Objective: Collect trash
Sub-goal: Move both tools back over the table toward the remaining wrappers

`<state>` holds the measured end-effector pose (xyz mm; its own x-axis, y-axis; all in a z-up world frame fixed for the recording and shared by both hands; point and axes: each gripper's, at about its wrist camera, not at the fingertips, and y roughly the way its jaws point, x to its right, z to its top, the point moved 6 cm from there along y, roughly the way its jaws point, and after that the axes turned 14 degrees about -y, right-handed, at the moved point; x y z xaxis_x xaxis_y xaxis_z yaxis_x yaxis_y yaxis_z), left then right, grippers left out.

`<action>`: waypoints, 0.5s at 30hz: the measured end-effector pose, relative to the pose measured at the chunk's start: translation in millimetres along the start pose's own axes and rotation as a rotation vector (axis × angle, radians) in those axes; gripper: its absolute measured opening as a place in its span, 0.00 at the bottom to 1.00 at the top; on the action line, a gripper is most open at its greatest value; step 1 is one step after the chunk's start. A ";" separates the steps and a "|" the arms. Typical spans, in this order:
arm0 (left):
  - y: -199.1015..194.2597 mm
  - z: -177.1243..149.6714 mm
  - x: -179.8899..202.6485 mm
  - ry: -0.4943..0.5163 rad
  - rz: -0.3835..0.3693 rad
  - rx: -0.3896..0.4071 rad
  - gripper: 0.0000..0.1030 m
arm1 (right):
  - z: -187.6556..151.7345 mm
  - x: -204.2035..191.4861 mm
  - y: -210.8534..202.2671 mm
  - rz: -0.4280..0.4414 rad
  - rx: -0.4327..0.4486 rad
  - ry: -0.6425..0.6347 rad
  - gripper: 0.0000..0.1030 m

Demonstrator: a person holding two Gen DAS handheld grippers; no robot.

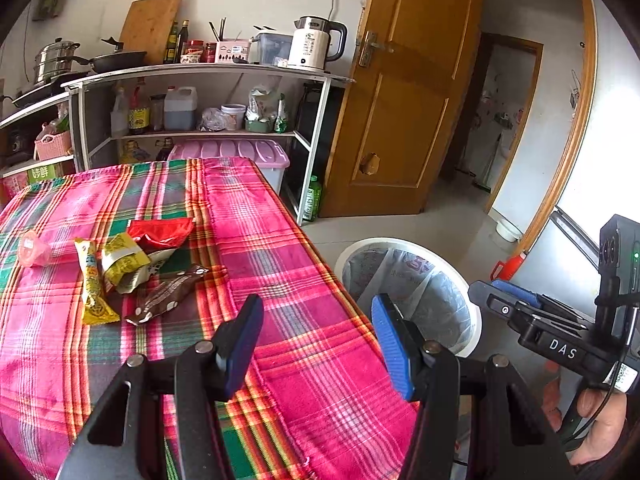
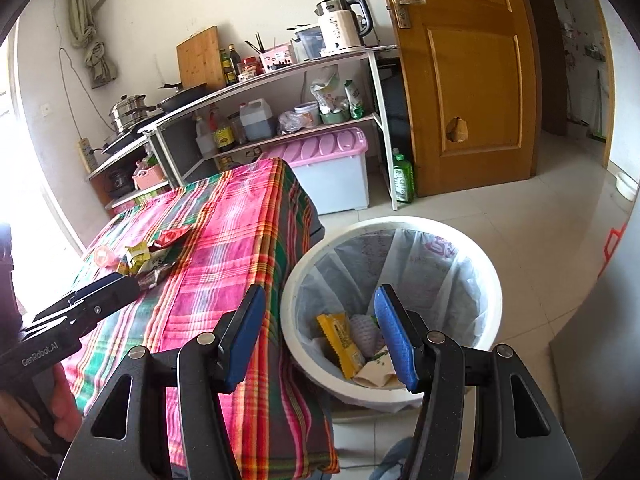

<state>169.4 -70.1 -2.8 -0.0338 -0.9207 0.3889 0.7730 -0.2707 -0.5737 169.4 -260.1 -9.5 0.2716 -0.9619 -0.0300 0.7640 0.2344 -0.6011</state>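
Wrappers [image 1: 132,268] yellow, red, brown, crumpled in a heap on plaid tablecloth [image 1: 280,240]

Wrappers lie heaped on the plaid table: a red packet [image 1: 160,233], yellow-green pouch [image 1: 122,262], yellow stick [image 1: 93,284], brown wrapper [image 1: 168,292], and apparently a pink cup [image 1: 33,248]. The lined white bin [image 2: 490,280] already holds a yellow wrapper [image 2: 340,340].

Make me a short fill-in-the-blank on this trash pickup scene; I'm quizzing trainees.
1. The brown wrapper lies on the plaid ____.
2. The white trash bin stands on the ____ beside the table.
3. The yellow wrapper lies inside the ____.
4. Both the left gripper and the right gripper are ____.

Missing words: tablecloth; floor; bin; open
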 end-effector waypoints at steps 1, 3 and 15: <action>-2.6 -0.4 -4.1 -0.006 0.009 0.004 0.57 | 0.8 -3.1 0.0 0.008 0.002 -0.005 0.56; -7.5 -0.6 -13.9 -0.019 0.026 0.013 0.57 | 2.3 -10.8 0.4 0.022 0.006 -0.019 0.56; -32.8 6.2 -74.1 -0.101 0.120 0.068 0.57 | 14.1 -65.3 9.2 0.122 0.003 -0.110 0.56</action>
<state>150.5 8.8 -8.3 0.1218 -0.9115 0.3929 0.8092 -0.1380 -0.5711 167.0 -193.2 -1.7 0.4247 -0.9052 -0.0143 0.7234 0.3488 -0.5958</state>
